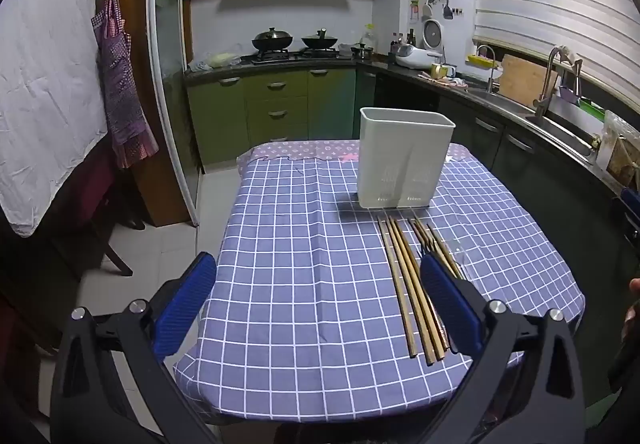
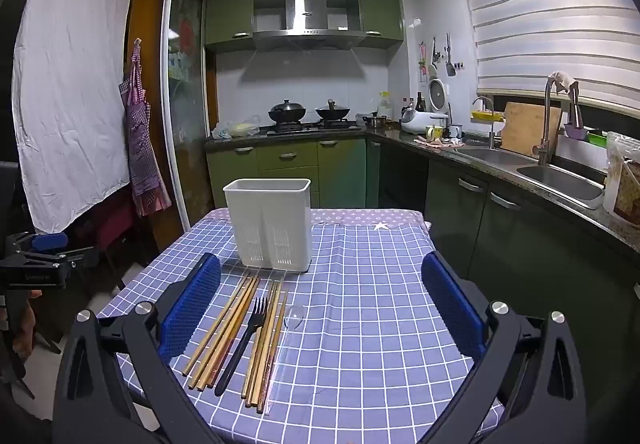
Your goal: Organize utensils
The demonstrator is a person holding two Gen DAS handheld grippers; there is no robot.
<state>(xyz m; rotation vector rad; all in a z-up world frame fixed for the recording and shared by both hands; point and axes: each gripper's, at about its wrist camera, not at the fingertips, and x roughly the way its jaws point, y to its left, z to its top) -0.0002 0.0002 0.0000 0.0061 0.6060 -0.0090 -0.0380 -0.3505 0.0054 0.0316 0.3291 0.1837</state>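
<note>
Both tools hang above the near edge of the checked tablecloth (image 2: 380, 284), fingers spread wide and gripping nothing: the left gripper (image 1: 316, 308) over bare cloth, the right gripper (image 2: 320, 308) over the utensils. Left to right lie the wooden chopsticks (image 2: 224, 328), a black plastic fork (image 2: 244, 340), more chopsticks (image 2: 268, 340) and a clear plastic spoon (image 2: 286, 348), all just in front of the white utensil holder (image 2: 272, 224). The sticks touch; a pinch may take several or roll them off the edge; the spoon is hard to see. No writing is legible.
</note>
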